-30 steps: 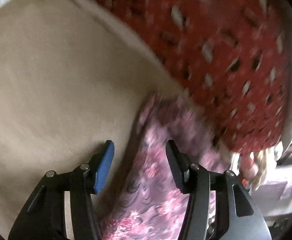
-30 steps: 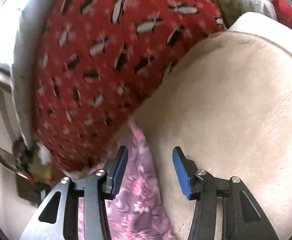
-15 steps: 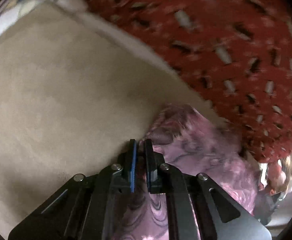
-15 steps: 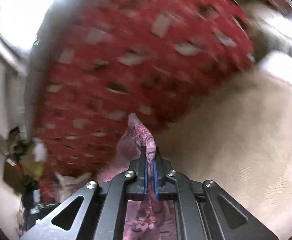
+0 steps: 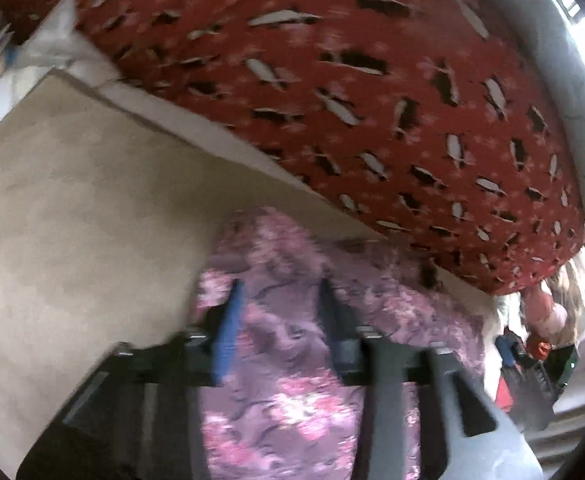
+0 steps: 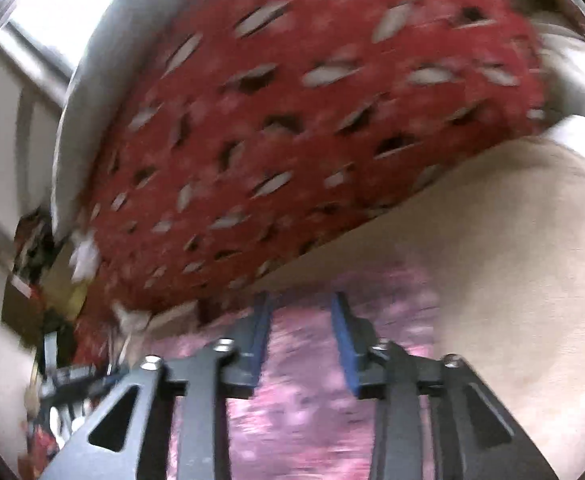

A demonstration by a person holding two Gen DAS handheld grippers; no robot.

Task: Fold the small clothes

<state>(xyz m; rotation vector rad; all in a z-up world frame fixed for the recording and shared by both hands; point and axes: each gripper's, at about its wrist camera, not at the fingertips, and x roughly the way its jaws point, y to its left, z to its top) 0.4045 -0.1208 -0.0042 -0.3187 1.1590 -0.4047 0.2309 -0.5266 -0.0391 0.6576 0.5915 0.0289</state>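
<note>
A small pink and purple floral garment (image 5: 292, 344) lies on a beige cloth surface (image 5: 72, 220), near the surface's far edge. My left gripper (image 5: 278, 292) is open, its jaws apart just above the garment. In the right wrist view the same garment (image 6: 304, 400) lies under my right gripper (image 6: 300, 304), which is also open and empty. Both views are motion-blurred.
A red blanket with white and dark marks (image 5: 372, 100) runs along the far edge of the beige surface; it also shows in the right wrist view (image 6: 292, 140). Cluttered items (image 5: 532, 352) sit beyond the surface's corner. A bright window (image 6: 52, 8) is behind.
Both grippers closed on the garment half a second ago and lifted its edge. Now both have opened and the garment lies folded over on the surface.
</note>
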